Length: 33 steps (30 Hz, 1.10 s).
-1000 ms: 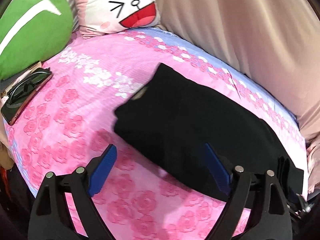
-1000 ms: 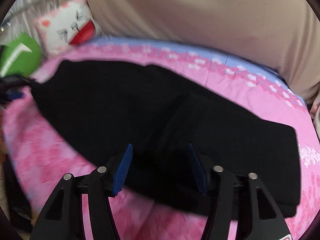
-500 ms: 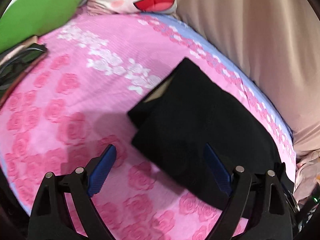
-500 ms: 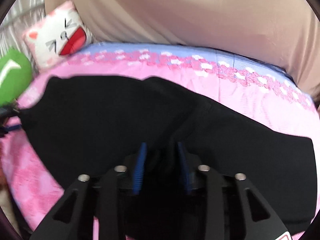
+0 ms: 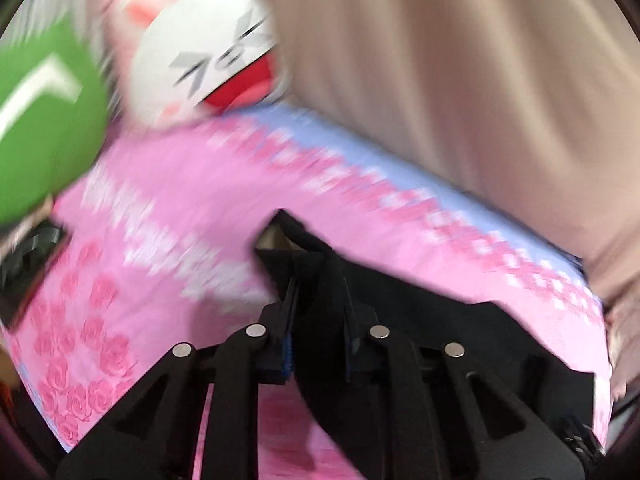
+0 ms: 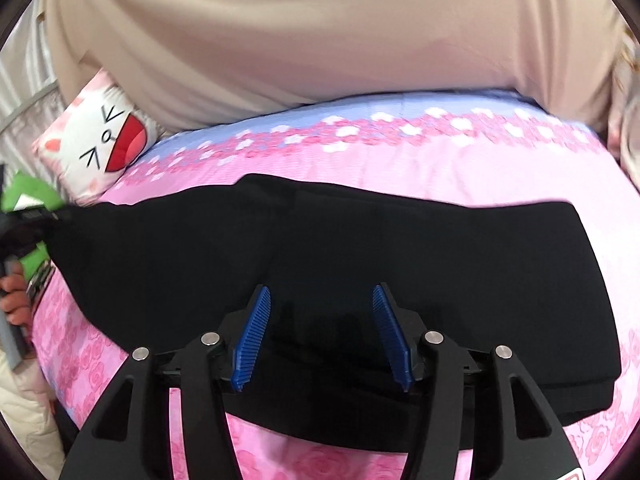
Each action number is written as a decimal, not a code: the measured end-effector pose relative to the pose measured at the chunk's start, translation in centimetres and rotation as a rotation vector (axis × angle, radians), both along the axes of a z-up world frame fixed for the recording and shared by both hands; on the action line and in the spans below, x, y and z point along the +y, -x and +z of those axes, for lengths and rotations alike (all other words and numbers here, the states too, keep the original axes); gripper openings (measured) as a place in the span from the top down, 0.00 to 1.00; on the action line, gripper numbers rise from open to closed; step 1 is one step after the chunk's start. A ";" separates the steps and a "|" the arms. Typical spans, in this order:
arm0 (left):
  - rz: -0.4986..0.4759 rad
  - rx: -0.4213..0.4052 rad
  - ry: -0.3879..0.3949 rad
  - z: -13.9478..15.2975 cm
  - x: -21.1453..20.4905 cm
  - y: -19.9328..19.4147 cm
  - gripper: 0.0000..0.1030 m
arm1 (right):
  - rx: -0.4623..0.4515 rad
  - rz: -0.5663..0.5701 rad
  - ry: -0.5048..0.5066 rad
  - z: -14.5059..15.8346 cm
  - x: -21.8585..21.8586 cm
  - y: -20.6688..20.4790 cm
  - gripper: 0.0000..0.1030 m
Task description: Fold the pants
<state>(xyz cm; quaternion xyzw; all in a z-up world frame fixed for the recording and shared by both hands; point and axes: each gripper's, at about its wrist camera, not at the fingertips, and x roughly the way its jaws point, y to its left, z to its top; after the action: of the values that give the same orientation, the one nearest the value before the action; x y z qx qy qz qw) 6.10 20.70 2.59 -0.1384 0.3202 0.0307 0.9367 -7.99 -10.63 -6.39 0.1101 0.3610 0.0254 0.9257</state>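
Black pants (image 6: 360,248) lie lengthwise across the pink rose bedspread (image 6: 440,160), folded into one long band. In the left wrist view my left gripper (image 5: 316,292) is shut on the waistband end of the pants (image 5: 420,312), with black cloth bunched between the blue pads; this view is blurred. The same gripper shows at the far left of the right wrist view (image 6: 20,228), holding the pants' left end. My right gripper (image 6: 320,300) is open above the middle of the pants, pads apart and holding nothing.
A cat-face cushion (image 6: 100,140) and a green pillow (image 5: 40,120) sit at the head of the bed. A beige curtain (image 6: 320,32) hangs behind the bed. Sunglasses on a dark tray (image 5: 24,268) lie at the left edge.
My left gripper moved in and shut on the pants' waistband end. My right gripper, pinched on the middle of the pants half a second ago, has opened and let go.
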 end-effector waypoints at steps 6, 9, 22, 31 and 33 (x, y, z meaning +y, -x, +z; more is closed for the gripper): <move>-0.293 -0.110 -0.072 5.2 -12.8 2.2 0.85 | -0.013 -0.053 -0.042 -0.2 -3.2 1.0 0.47; -0.421 -0.050 -0.127 3.1 -19.9 2.3 0.80 | -0.014 -0.077 -0.066 -0.4 -4.8 1.8 0.46; -0.227 0.033 -0.272 -1.9 -16.5 4.9 0.13 | -0.033 -0.004 -0.109 2.7 -7.6 2.1 0.40; -0.045 0.111 -0.277 -4.1 -7.1 5.3 0.13 | 0.130 0.226 -0.195 0.9 1.4 -7.8 0.32; -0.061 0.122 -0.275 -4.9 -6.3 5.9 0.13 | 0.163 0.195 -0.203 -0.5 2.4 -8.8 0.45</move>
<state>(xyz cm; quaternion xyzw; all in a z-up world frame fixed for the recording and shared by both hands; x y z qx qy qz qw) 0.16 14.44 -2.30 0.0034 0.3732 0.0541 0.9262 0.80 -8.24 -6.89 0.1690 0.4397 0.1424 0.8705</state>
